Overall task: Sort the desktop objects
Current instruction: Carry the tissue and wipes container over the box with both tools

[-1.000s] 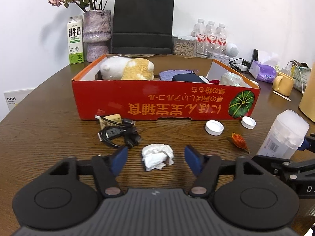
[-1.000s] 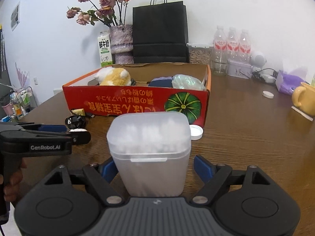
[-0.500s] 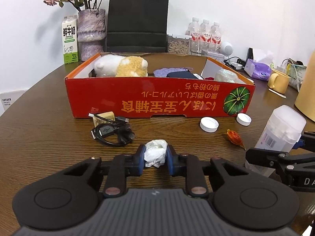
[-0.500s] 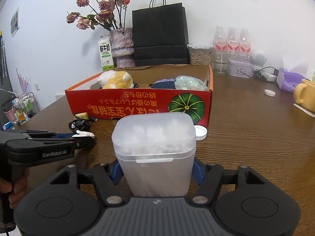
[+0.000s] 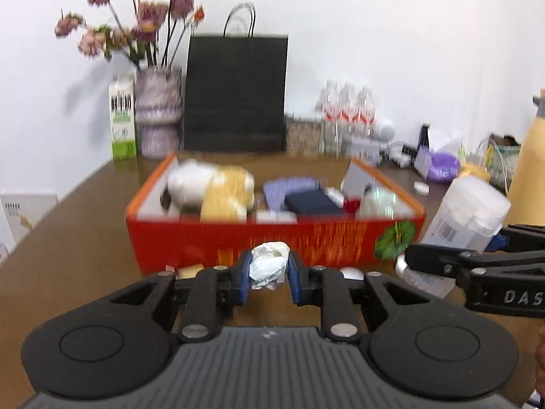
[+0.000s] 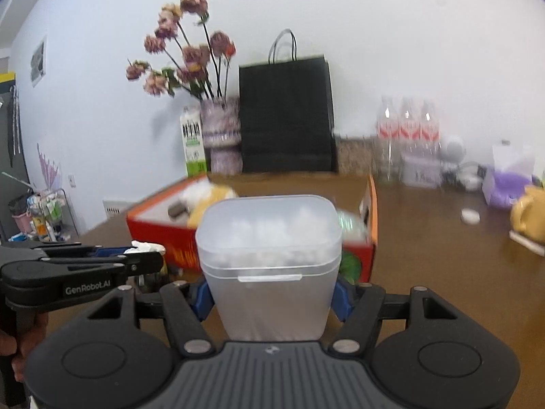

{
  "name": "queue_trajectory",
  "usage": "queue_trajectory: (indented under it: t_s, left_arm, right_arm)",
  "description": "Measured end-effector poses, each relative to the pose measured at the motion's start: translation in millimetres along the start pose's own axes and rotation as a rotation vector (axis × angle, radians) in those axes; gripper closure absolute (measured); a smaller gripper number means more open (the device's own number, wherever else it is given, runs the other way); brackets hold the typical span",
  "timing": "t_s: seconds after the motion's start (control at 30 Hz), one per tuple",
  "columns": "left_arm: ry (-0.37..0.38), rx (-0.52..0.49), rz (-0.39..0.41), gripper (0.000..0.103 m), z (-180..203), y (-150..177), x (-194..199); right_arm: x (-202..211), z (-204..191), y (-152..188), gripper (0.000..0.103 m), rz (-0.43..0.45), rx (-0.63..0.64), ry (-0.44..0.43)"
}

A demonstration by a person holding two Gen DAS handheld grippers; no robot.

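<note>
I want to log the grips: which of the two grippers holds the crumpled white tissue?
The left gripper is shut on the crumpled tissue. The right gripper holds instead the translucent lidded container, a far wider thing.

left gripper (image 5: pixel 269 281) pinches a crumpled white tissue (image 5: pixel 269 266) before the red box (image 5: pixel 272 238); right gripper (image 5: pixel 453 255) holds a translucent container (image 5: pixel 466 211).

The left gripper (image 5: pixel 269 277) now clamps the crumpled tissue (image 5: pixel 269 264) and lifts it off the table; the right gripper (image 6: pixel 272 301), having tightened on the translucent container (image 6: pixel 270 262), raises it too.
</note>
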State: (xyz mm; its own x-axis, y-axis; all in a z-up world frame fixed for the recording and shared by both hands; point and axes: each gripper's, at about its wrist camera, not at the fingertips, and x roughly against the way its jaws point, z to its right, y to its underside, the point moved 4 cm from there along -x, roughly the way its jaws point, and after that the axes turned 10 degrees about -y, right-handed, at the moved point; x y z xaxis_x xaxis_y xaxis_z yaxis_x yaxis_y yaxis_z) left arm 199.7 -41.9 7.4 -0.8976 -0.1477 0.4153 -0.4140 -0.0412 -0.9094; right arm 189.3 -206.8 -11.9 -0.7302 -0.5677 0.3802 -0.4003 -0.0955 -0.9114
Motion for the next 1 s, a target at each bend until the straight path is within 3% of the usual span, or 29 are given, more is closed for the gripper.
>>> queue_trajectory:
  t_s: [0.37, 0.63, 0.8, 1.0]
  left_arm:
    - [0.006, 0.033, 0.136, 0.080, 9, -84, -40]
    - [-0.027, 0.072, 0.068, 0.080, 9, -118, -126]
    - [-0.048, 0.073, -0.024, 0.080, 10, -113, -175]
    - [-0.050, 0.024, -0.111, 0.080, 15, -94, -199]
  right_arm:
    - [-52, 19, -80, 0.039, 0.111, 0.032, 0.052]
    - [-126, 62, -119, 0.039, 0.070, 0.041, 0.121]
    - [-168, 93, -117, 0.039, -0.017, 0.024, 0.146]
    - [-185, 108, -97, 0.039, -0.090, -0.003, 0.135]
